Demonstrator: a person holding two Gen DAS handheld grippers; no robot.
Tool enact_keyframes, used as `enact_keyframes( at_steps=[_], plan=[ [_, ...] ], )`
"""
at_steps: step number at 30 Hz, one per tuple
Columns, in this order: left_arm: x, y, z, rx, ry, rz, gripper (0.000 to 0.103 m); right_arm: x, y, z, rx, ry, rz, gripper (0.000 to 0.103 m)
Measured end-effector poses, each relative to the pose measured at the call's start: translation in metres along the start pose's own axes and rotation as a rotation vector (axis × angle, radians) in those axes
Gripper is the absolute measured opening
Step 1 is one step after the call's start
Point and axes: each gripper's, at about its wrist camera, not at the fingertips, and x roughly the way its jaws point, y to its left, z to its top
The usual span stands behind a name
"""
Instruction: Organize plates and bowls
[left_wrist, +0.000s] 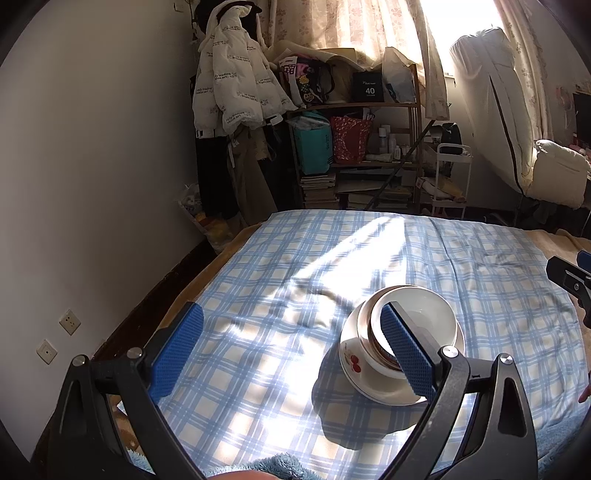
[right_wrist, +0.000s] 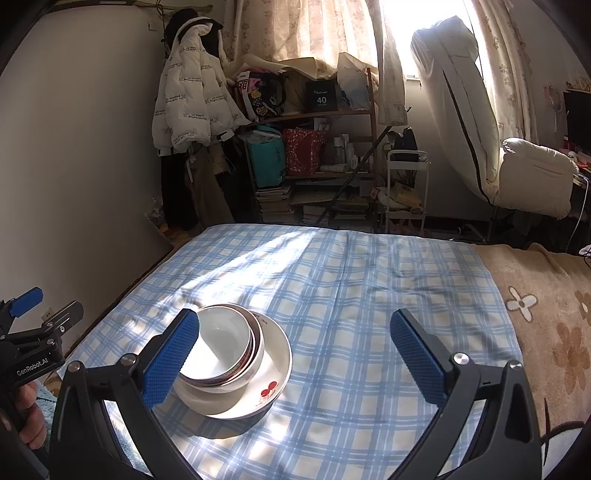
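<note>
Nearest the left wrist camera, the left gripper (left_wrist: 291, 350) has its 2 blue-padded fingers (left_wrist: 177, 350) spread wide, gripping nothing; the finger at 4 o'clock crosses in front of the dishes, contact not discernible. In the right wrist view, the right gripper (right_wrist: 295, 362) is likewise spread wide and unladen, its finger at 8 o'clock overlapping the rim of the top bowl.

The task items form 1 stack on the blue plaid sheet (right_wrist: 351, 295): a white plate with a red cherry motif (right_wrist: 273, 373) at the base, and nested on it a white bowl (right_wrist: 221, 343) with at least 1 more bowl and a metallic rim showing beneath it. In the left wrist view the same stack sits at 4 o'clock, plate (left_wrist: 354, 362) below, bowl (left_wrist: 424, 321) above, lit by window light.

At 3 o'clock in the right wrist view, a tan floral blanket (right_wrist: 546, 314) borders the sheet. Beyond the bed, at 12 o'clock, stands a cluttered wooden shelf (right_wrist: 325, 147) with a white puffer jacket (right_wrist: 192, 107) hanging to its left and patterned curtains (right_wrist: 314, 29) above.
</note>
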Motion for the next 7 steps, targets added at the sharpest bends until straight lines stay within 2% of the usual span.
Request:
enact_keyframes(
  at_steps=[7],
  plan=[
    [0.0005,0.0008,-0.0006,0.005,0.001,-0.001,0.095,0.0001,0.0001,-0.0002,-0.001,-0.001,-0.001,0.103]
  ],
)
